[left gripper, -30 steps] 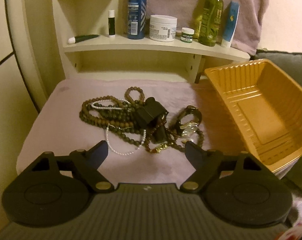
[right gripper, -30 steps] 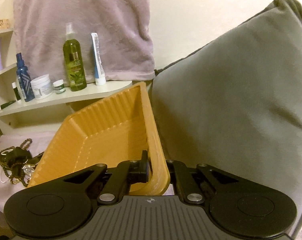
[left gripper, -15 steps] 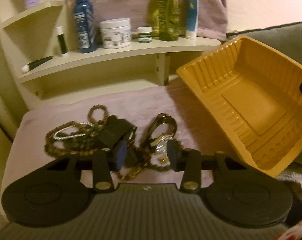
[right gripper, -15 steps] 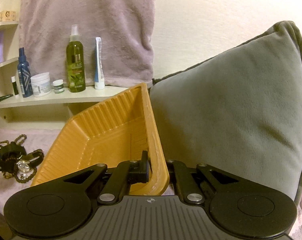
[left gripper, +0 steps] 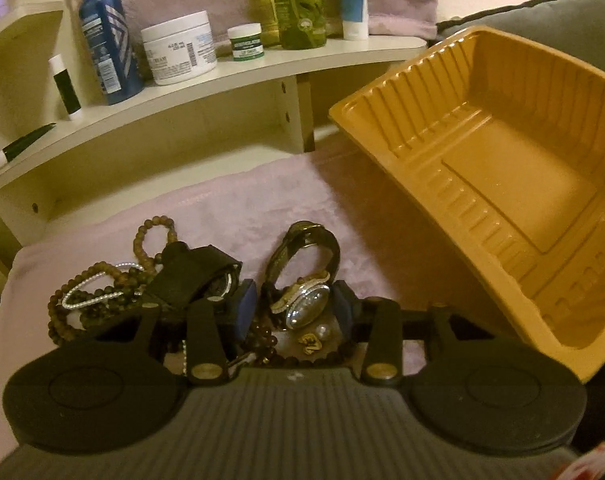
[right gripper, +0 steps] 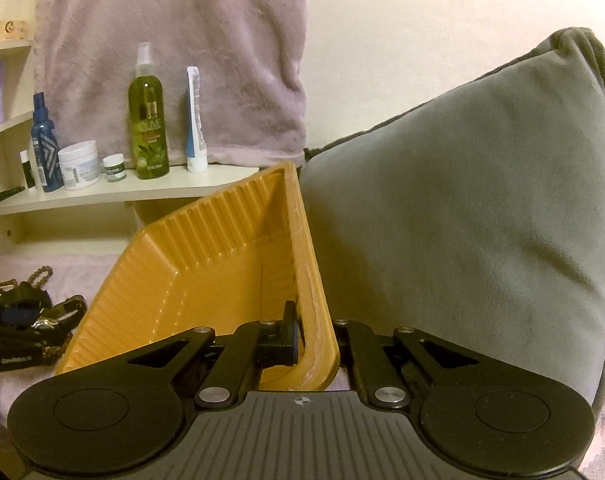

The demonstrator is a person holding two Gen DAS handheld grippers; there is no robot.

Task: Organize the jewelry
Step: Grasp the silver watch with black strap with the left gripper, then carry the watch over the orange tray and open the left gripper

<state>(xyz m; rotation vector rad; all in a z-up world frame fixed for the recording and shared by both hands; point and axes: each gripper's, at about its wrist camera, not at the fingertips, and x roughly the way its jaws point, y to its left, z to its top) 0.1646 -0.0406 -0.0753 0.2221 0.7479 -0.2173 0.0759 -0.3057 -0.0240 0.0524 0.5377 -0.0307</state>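
L gripper [left gripper: 292, 306] sits low over the jewelry pile at the near edge of the pink cloth [left gripper: 262, 192], pads apart w/ the silver-faced watch [left gripper: 306, 304] between them, not yet pinched; prob. lined up to grab it. Bead strands [left gripper: 102, 292] & black strap lie just left. R gripper [right gripper: 316, 344] is clamped on the near rim of the orange tray [left gripper: 502, 184], tipping it toward the pile, likely so pieces drop in easily. Shelf w/ bottles [left gripper: 106, 36] behind.
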